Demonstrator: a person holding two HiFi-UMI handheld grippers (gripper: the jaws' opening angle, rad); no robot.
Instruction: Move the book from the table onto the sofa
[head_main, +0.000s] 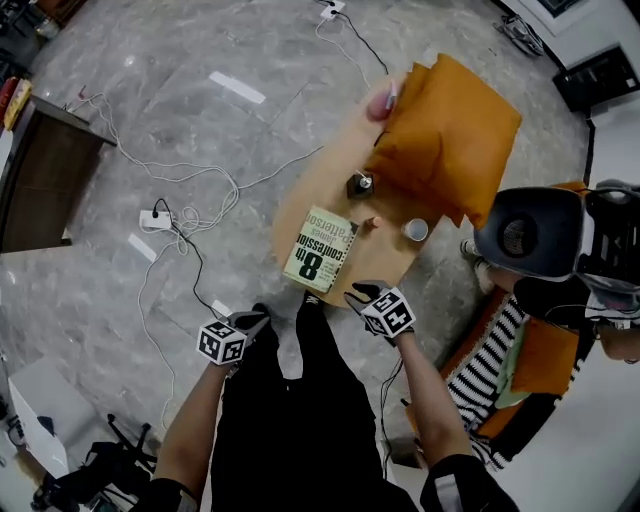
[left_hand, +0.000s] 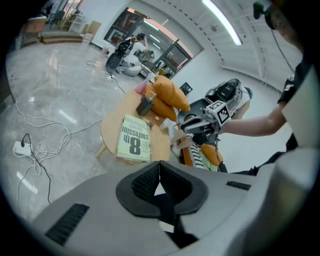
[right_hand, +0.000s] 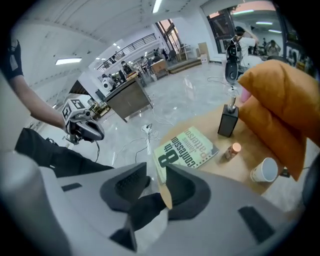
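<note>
Orange cushions (head_main: 445, 135) cover the table's (head_main: 328, 185) far end, and the book's (right_hand: 189, 147) near corner is hidden behind the right gripper (right_hand: 156, 174).

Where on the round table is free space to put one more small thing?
Bare wood lies on the table beyond the book, left of the black bottle. A smaller patch sits at the near edge between book and paper cup. By the orange cushions it is crowded.
</note>
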